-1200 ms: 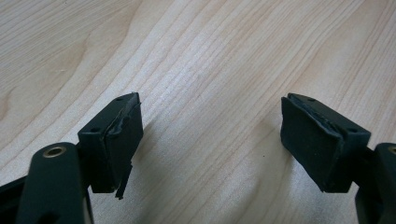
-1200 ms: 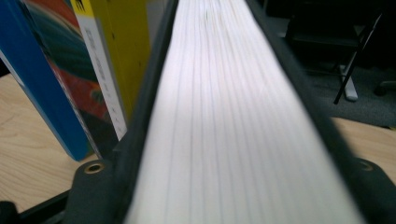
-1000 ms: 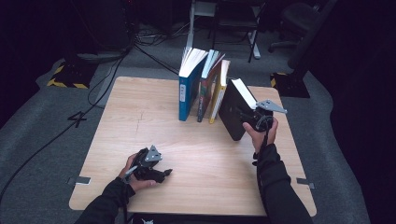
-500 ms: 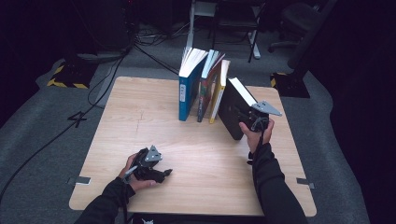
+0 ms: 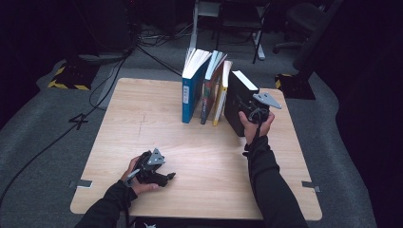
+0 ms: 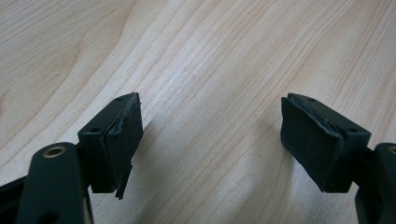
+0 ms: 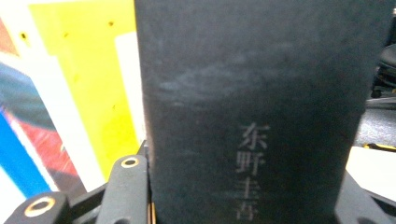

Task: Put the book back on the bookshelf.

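The right tool (image 5: 252, 108) pinches the spine of a black book (image 5: 240, 102) standing just beside the yellow book (image 5: 222, 90), its jaws having just closed further. The left tool (image 5: 167, 176) rests spread on the table (image 5: 199, 156).

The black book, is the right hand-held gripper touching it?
Touching. In the right gripper view the black book sits squeezed between the jaws of the right hand-held gripper, with no gap at either side.
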